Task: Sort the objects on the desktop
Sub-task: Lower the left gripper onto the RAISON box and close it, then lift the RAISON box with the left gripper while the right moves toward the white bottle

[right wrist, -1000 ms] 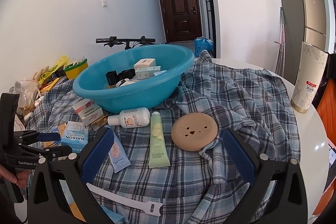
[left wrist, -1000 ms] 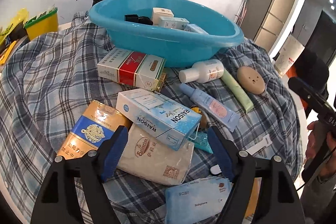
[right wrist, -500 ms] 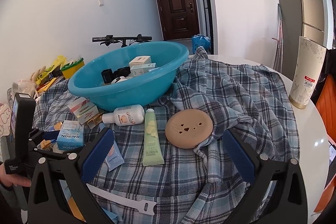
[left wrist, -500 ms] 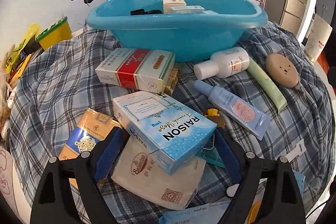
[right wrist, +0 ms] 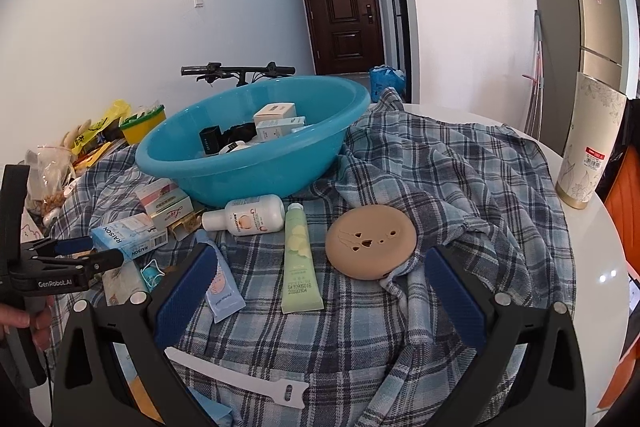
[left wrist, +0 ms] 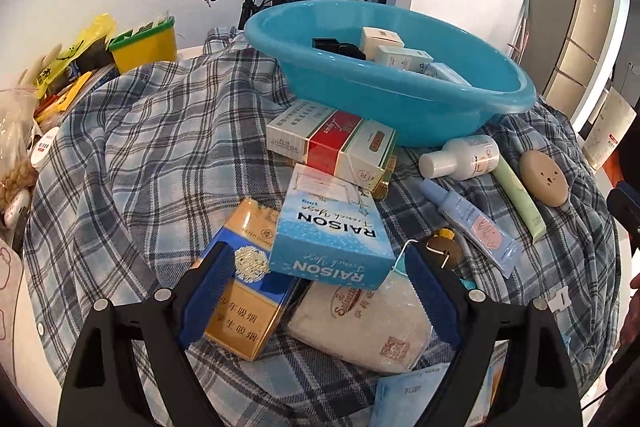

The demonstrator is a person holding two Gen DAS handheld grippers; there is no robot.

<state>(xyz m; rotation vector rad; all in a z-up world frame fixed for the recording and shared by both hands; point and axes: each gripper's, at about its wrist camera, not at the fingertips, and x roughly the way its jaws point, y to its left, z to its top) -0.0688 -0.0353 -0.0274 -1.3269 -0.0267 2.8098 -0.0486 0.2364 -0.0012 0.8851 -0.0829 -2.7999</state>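
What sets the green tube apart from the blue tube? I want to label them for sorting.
The green tube is pale green with a white cap; the blue tube is light blue with a pink round print. The green tube lies in the clear, cap toward the basin; the blue tube lies at a slant, partly behind the right gripper's finger in the right wrist view. Both are soft squeeze tubes lying flat on the plaid cloth.

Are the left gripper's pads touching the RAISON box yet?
Apart. In the left wrist view the left gripper straddles the RAISON box, with a gap showing between each blue pad and the box.
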